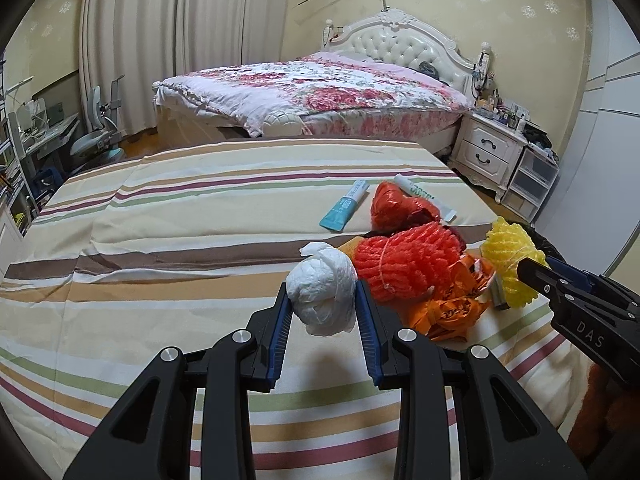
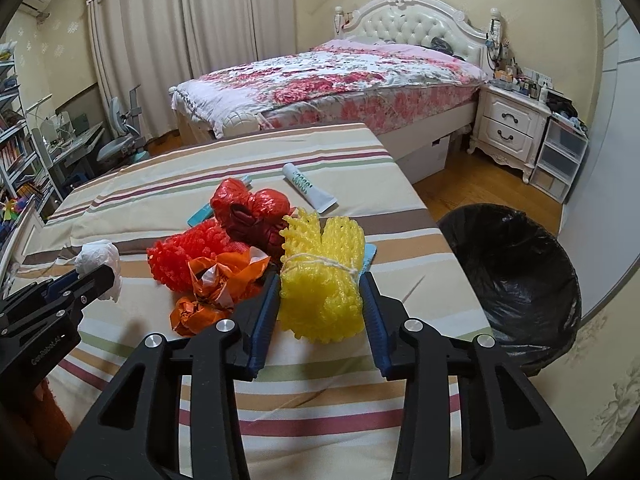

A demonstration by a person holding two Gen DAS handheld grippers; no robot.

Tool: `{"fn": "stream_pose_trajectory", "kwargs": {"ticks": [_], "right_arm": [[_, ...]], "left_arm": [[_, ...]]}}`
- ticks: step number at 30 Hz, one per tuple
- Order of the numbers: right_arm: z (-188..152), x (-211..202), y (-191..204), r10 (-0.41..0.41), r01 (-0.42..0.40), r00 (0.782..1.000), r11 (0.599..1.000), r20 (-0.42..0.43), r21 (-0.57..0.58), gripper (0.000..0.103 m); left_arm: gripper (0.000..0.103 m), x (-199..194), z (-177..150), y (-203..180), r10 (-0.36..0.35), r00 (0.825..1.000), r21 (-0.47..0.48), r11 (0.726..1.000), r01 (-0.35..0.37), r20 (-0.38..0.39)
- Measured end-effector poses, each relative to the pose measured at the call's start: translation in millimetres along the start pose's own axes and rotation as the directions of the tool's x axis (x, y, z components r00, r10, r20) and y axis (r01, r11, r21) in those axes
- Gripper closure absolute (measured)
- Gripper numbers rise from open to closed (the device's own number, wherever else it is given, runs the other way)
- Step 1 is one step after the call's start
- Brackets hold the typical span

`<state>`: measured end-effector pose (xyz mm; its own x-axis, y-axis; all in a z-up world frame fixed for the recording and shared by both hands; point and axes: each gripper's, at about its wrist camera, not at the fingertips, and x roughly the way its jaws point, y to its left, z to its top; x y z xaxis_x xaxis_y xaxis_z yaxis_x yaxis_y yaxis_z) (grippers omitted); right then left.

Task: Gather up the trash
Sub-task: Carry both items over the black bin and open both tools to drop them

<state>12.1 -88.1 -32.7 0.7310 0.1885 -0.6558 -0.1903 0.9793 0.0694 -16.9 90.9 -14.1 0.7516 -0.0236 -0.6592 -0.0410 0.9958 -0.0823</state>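
the left claw (image 1: 323, 300) pinches a white tied plastic bag wad (image 1: 322, 294) between its blue pads, holding it just above the striped cloth of the surface (image 1: 160, 240). the right claw (image 2: 320, 292) has its pads pressed against both sides of a yellow foam net bundle (image 2: 320, 280) tied round with white string; the bundle sits low over the striped cloth, and whether it touches cannot be told. between the two claws lies a heap of the remaining trash: an orange-red foam net bundle (image 1: 400, 264), a crumpled orange wrapper (image 1: 452, 312) just in front of it, and a red plastic bag (image 1: 396, 204) behind it, all touching one another. beyond the heap, a teal tube (image 1: 344, 206) and a white tube (image 2: 308, 190) lie flat on the cloth, near the red bag. a bin lined with a black bag (image 2: 508, 264) stands on the wooden floor just beside the right edge of the surface, its mouth open. further back stand a bed (image 2: 340, 80) with a floral cover and a white nightstand (image 2: 508, 124)
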Motion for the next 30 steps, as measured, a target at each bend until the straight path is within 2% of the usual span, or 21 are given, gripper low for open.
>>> {"fn": "stream_pose_trajectory", "kwargs": {"ticks": [9,20,30], "right_arm": [[7.6,-17.1,-40.5,-0.092,0.089,0.994,0.995,0.059,0.05,0.064],[12.8,-18.7,-119.0,-0.229,0.216,0.97,0.966,0.077,0.144,0.064],[14.7,-4.8,-170.0,-0.314,0.296,0.948,0.932,0.059,0.208,0.063]], "left_arm": [[0.07,-0.8,20.2,-47.1,-0.076,0.996,0.067,0.995,0.072,0.046],[0.07,27.2,39.3,-126.8,-0.174,0.984,0.16,0.973,0.167,0.029],[0.07,72.1,47.4,-191.3,-0.204,0.979,0.242,0.949,0.202,-0.015]]}}
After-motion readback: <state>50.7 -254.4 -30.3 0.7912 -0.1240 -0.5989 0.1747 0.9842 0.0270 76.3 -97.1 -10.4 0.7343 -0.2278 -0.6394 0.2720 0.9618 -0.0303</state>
